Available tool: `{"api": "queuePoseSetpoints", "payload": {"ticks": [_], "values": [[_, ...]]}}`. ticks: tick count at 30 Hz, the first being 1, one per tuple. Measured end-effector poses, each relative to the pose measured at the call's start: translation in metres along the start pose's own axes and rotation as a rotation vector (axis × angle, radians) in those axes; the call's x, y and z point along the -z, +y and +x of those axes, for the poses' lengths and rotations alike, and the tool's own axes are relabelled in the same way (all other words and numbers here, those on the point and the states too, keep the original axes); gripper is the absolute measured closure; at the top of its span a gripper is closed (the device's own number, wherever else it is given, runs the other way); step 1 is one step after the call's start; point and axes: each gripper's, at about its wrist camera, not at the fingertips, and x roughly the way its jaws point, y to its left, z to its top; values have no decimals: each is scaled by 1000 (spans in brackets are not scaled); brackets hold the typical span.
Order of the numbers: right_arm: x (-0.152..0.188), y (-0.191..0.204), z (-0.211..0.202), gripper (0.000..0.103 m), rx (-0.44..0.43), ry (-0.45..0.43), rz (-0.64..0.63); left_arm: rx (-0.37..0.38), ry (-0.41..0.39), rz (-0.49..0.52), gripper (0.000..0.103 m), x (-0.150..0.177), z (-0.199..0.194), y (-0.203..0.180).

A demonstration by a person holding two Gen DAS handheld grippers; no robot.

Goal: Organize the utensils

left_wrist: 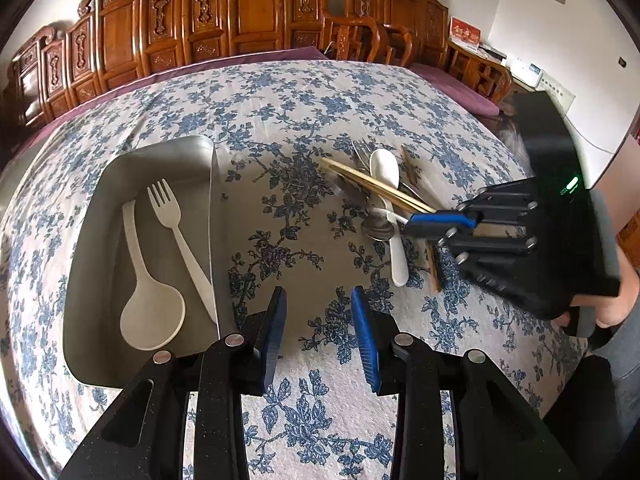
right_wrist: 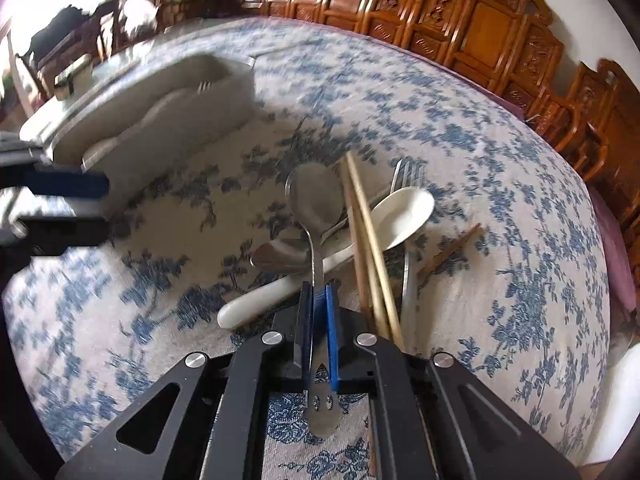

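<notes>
A metal tray [left_wrist: 92,248] on the left holds a white plastic fork [left_wrist: 180,240] and a white rice paddle [left_wrist: 148,308]. A pile of utensils lies mid-table: a white ceramic spoon [right_wrist: 400,216], light chopsticks [right_wrist: 368,232], a metal fork [right_wrist: 408,176], a second metal spoon [right_wrist: 280,258] and a dark chopstick [right_wrist: 452,250]. My right gripper [right_wrist: 319,292] is shut on the handle of a metal spoon [right_wrist: 314,196], held over the pile. My left gripper [left_wrist: 319,304] is open and empty beside the tray's right wall. The right gripper also shows in the left wrist view [left_wrist: 412,224].
The table has a blue floral cloth [left_wrist: 300,104]. Carved wooden chairs [left_wrist: 248,12] line the far side. The tray shows blurred in the right wrist view [right_wrist: 160,112], with the left gripper [right_wrist: 60,200] at the left edge.
</notes>
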Motion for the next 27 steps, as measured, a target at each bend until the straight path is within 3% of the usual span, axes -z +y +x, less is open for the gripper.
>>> {"api": "queuePoseSetpoints", "payload": {"ticks": [4, 13, 27], "values": [[0, -13, -15, 101, -23, -56, 86, -10, 5, 1, 72, 0, 3, -1], [5, -25, -32, 101, -17, -110, 131, -20, 21, 5, 72, -16, 22, -12], [19, -52, -42, 101, 14, -134, 192, 45, 116, -96, 72, -53, 82, -32]]}}
